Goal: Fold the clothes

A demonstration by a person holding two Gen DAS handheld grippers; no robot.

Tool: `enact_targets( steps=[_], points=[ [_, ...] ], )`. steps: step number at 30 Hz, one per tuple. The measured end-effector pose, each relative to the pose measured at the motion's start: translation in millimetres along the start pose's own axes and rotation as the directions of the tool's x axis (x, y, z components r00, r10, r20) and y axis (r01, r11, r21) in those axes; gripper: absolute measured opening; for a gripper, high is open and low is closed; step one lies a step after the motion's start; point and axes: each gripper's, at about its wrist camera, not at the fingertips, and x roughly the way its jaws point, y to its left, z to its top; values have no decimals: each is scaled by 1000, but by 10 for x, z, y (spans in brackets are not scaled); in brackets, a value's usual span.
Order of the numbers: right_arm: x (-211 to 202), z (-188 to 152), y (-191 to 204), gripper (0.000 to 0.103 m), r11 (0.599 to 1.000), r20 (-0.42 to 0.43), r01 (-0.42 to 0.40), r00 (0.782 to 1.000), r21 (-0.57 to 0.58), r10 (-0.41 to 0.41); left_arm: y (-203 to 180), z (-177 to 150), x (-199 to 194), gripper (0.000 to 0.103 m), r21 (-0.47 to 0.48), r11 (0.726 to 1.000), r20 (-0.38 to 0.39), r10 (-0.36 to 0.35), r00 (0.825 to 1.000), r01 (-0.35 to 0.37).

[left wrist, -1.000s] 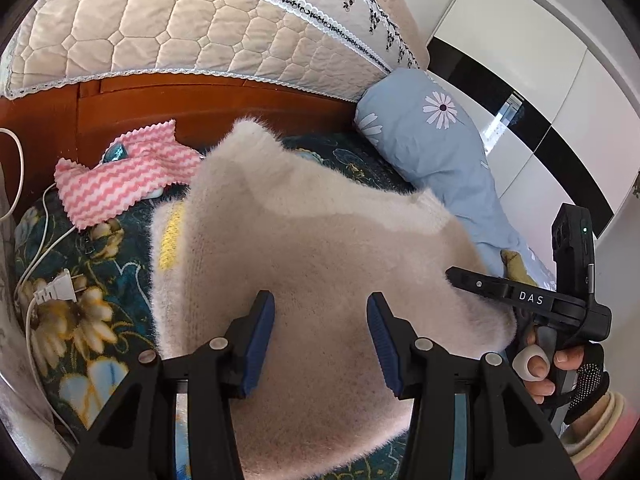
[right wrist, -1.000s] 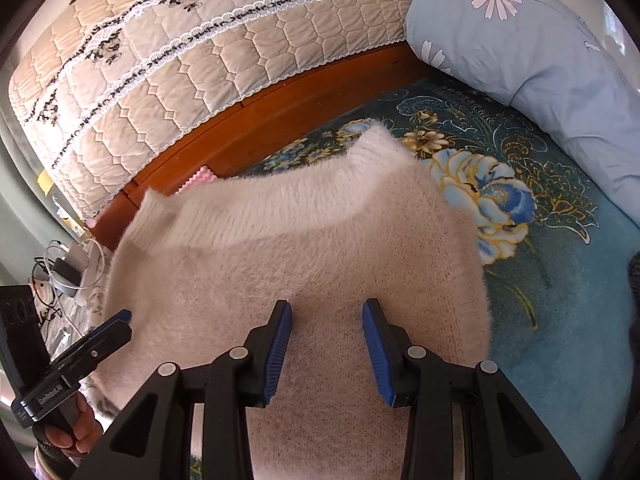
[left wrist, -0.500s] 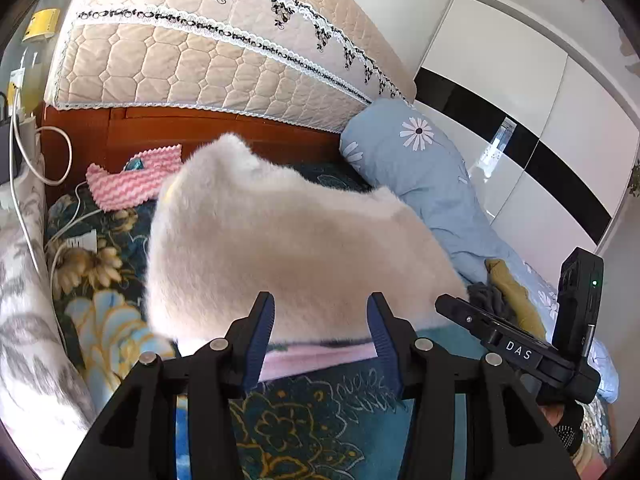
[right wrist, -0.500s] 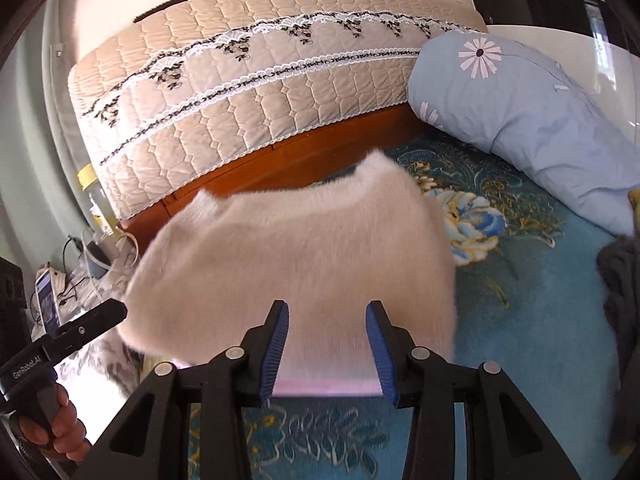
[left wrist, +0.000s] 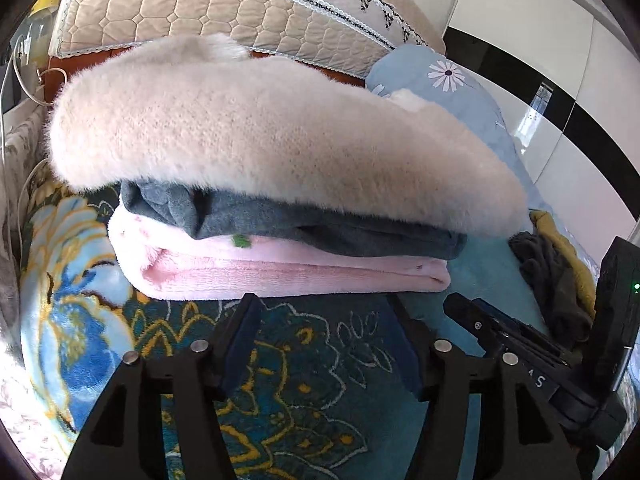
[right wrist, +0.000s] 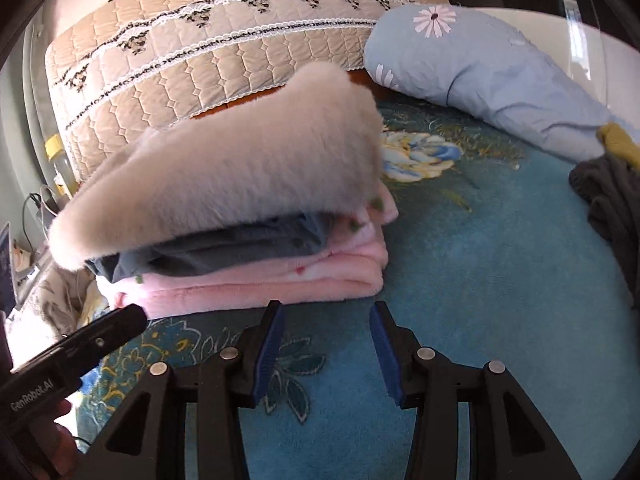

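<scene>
Sweater: our folded cream sweater sits atop the grey garment and pink blanket, overhanging both ends.
Left gripper: spread, empty, just short of the stack.
Right gripper: spread, empty too.
Risk: we judge the overhang could slump, or a nudge could tip the stack.

Cream sweater now lies on top of the stack, over grey garment & pink blanket; 1 s ago it filled both views, right betw. the fingers. Left gripper & right gripper are pulled back, spread wide, empty over the bed. Stack's folded edges now visible.
</scene>
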Motion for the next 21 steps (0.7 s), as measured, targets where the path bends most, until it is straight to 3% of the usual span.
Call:
enact_targets(
  steps=[6, 11, 17, 21],
  points=[
    [-47, 6, -47, 56, 1000, 17, 26, 1000, 5, -26, -182, -49, -22, 65, 71, 996, 34, 56, 998, -59],
    [-105, 40, 66, 69, 994, 43, 93, 995, -66, -90, -169, -26, -70, 75, 38, 998, 48, 42, 998, -44],
    [-217, 172, 208, 85, 981, 108, 146, 985, -125, -133, -171, 54, -111, 75, 21, 999, 96, 29, 995, -31],
    [-213, 343, 231, 95, 978, 129, 150, 983, -145, -132, -159, 144, -56, 75, 12, 998, 104, 61, 993, -63]
  ],
)
